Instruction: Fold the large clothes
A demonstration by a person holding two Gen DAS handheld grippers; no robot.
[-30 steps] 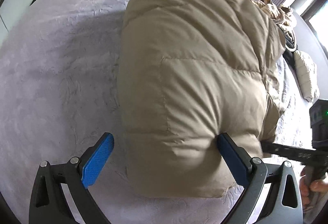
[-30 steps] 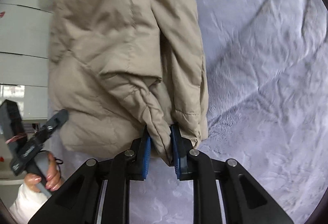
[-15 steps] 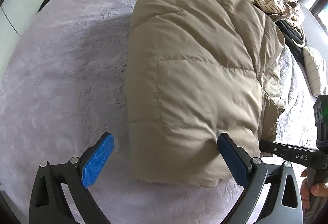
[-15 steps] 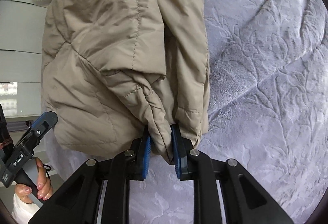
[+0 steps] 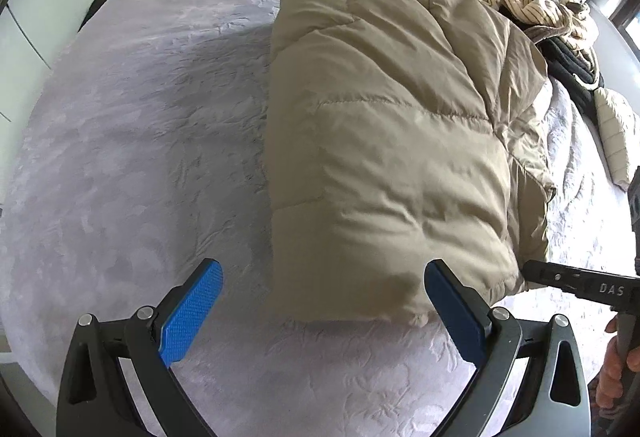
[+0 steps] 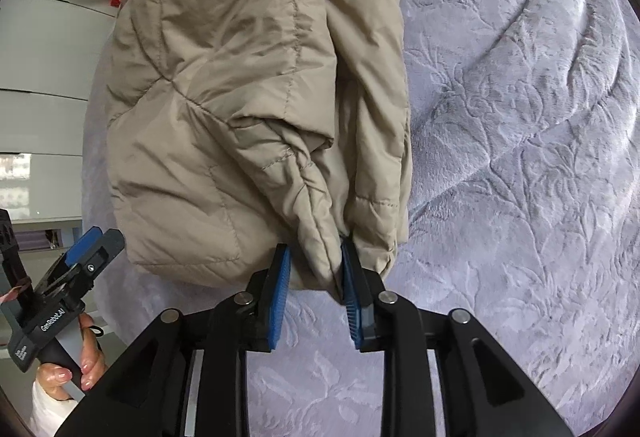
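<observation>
Item: right gripper, releasing a folded tan puffer jacket.

Its jaws had just been opening; a jacket corner still sat between them, touching only one blue pad. The left gripper stood wide apart, empty, above the jacket's near edge. The jacket lay as a folded bundle on the grey bedspread; this fold seemed finished.

The right gripper has just been parting its jaws, loosening the tan jacket's fold (cloth between them).
</observation>
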